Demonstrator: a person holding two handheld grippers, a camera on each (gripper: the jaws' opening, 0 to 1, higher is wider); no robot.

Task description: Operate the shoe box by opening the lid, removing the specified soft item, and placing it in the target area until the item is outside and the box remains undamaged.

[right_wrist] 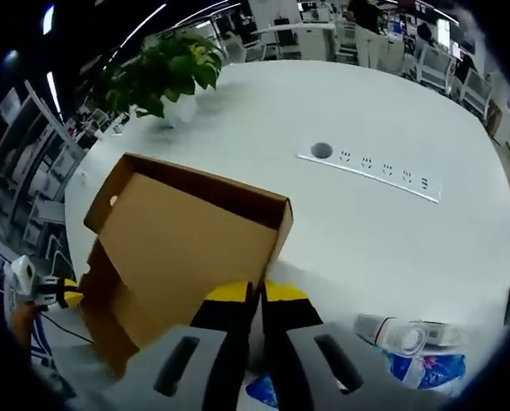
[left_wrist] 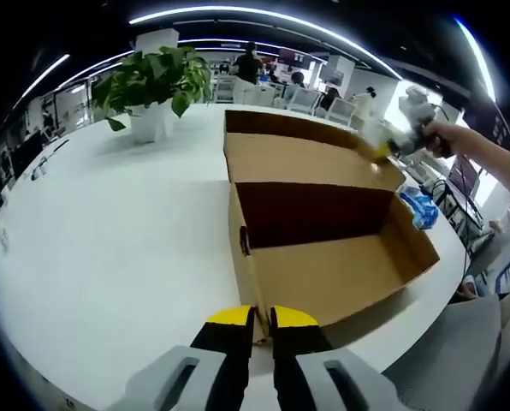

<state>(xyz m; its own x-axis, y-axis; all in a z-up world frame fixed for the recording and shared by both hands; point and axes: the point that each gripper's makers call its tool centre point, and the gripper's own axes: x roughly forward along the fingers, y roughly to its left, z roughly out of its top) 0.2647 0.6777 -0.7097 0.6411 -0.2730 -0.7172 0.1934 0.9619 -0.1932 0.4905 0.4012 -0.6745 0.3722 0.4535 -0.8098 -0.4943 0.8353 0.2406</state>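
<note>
Yellow-tipped left claw pinches the shoe box near wall at 6 o'clock. Beyond, the box interior looks empty. Right claw grips the raised lid edge. Lid-opening seems done; the soft item is nowhere I can identify on the white surface, so removal can't be confirmed.

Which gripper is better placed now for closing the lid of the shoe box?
The right gripper: it pinches the open lid's free edge, so it could likely swing it over. The left gripper grips the shoe box wall.
</note>
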